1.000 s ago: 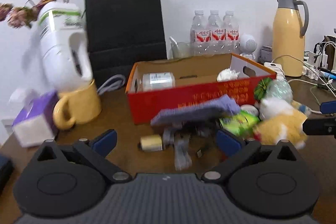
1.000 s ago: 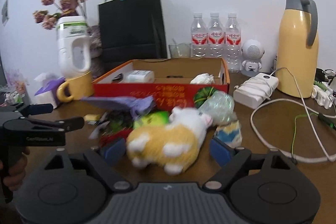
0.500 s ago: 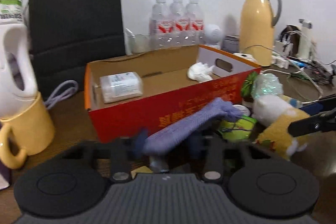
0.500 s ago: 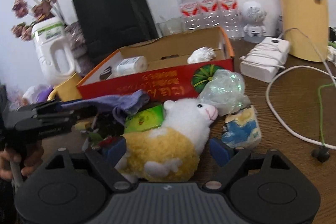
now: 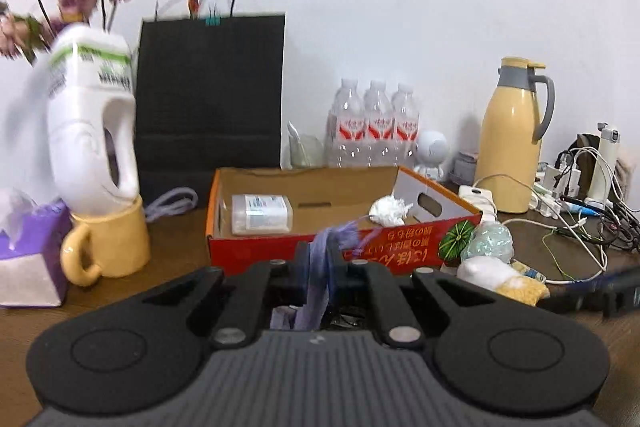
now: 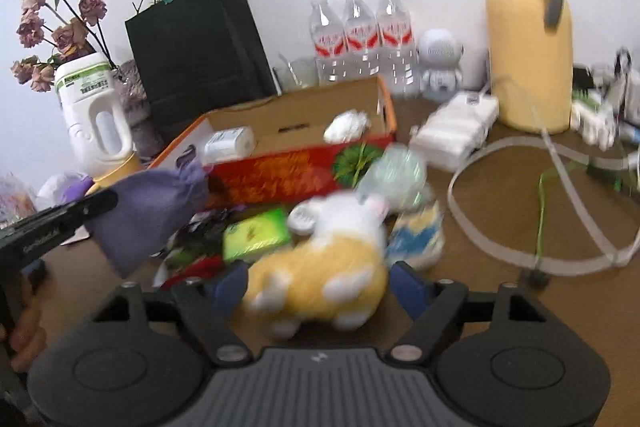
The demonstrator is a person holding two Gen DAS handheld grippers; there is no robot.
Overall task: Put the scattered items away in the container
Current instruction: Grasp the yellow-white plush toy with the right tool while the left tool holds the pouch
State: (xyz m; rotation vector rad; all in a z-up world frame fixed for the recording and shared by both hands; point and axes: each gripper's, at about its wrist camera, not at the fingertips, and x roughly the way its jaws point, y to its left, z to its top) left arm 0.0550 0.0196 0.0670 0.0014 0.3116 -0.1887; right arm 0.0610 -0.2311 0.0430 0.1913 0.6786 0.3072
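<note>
A red and orange cardboard box [image 5: 280, 253] stands open at mid-table, holding a white packet [image 5: 262, 215] and a crumpled tissue [image 5: 388, 211]. My left gripper [image 5: 322, 255] has its jaws closing, pinching a purple cloth [image 5: 344, 229] that hangs lifted in front of the box. The right wrist view shows the same cloth [image 6: 148, 215] at the left gripper's tip [image 6: 100, 203]. My right gripper [image 6: 320, 285] stands open around a yellow and white plush toy [image 6: 320, 267], its blue pads beside the toy's flanks. A green packet [image 6: 256, 235], a blue and yellow packet [image 6: 416, 239] and a clear plastic wad [image 6: 392, 175] lie nearby.
A yellow mug [image 5: 112, 247] holding a white jug [image 5: 92, 131] and a purple tissue box [image 5: 28, 263] stand left. A black bag [image 5: 208, 91], water bottles [image 5: 372, 127] and a yellow thermos [image 5: 512, 135] line the wall. A white adapter [image 6: 456, 131] and cables [image 6: 500, 243] lie right.
My left gripper went from wide open to pinched on the purple cloth and raised it off the pile. My right gripper rolled and shifted slightly around the plush toy.
</note>
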